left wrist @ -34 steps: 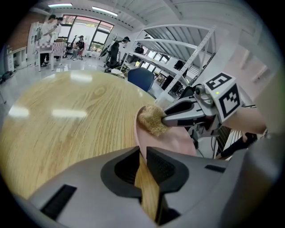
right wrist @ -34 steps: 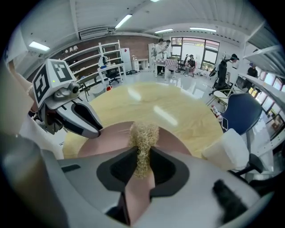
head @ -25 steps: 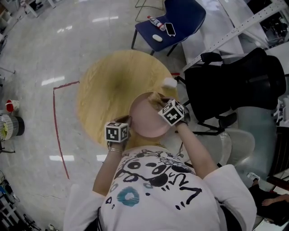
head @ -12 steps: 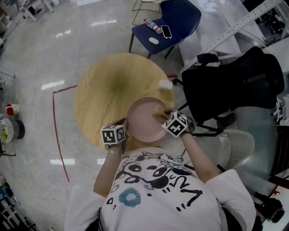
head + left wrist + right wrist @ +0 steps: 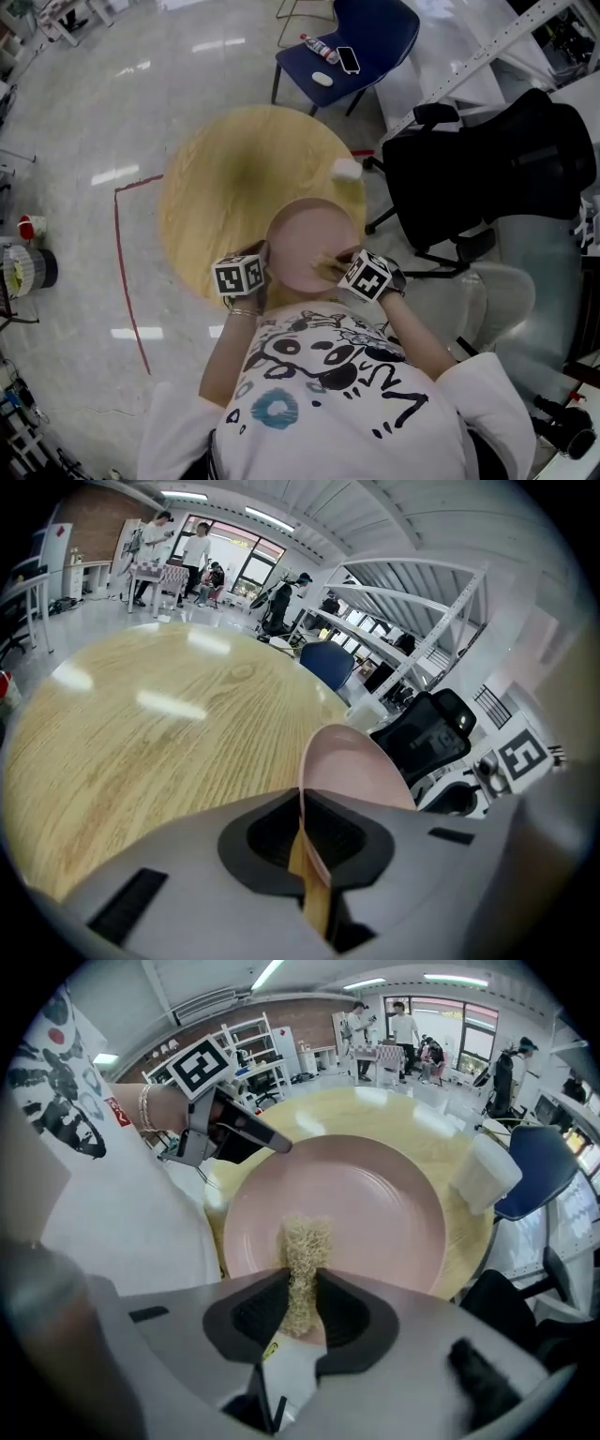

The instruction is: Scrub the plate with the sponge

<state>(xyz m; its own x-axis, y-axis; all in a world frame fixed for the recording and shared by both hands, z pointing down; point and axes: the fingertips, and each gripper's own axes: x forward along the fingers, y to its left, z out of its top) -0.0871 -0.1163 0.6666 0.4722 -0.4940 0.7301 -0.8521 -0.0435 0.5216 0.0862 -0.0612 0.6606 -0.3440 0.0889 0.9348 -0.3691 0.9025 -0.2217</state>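
A pink plate [image 5: 307, 239] lies over the near right edge of the round wooden table [image 5: 225, 178]. My left gripper [image 5: 260, 267] is shut on the plate's [image 5: 349, 766] left rim, which runs edge-on between its jaws. In the right gripper view the plate [image 5: 356, 1206] fills the middle, and a tan fibrous sponge [image 5: 303, 1258] is pinched between the jaws. My right gripper [image 5: 330, 265] is shut on that sponge [image 5: 323, 263], which rests on the plate's near inner part. The left gripper [image 5: 267, 1138] grips the rim at the upper left.
A white cup [image 5: 346, 170] stands on the table just beyond the plate, also visible as a white cup [image 5: 484, 1172] at the right. A black office chair [image 5: 487, 173] is close on the right. A blue chair [image 5: 361, 37] stands beyond the table.
My right gripper has drawn the sponge from the plate's far right part toward its near edge. The left gripper has kept its hold on the rim.
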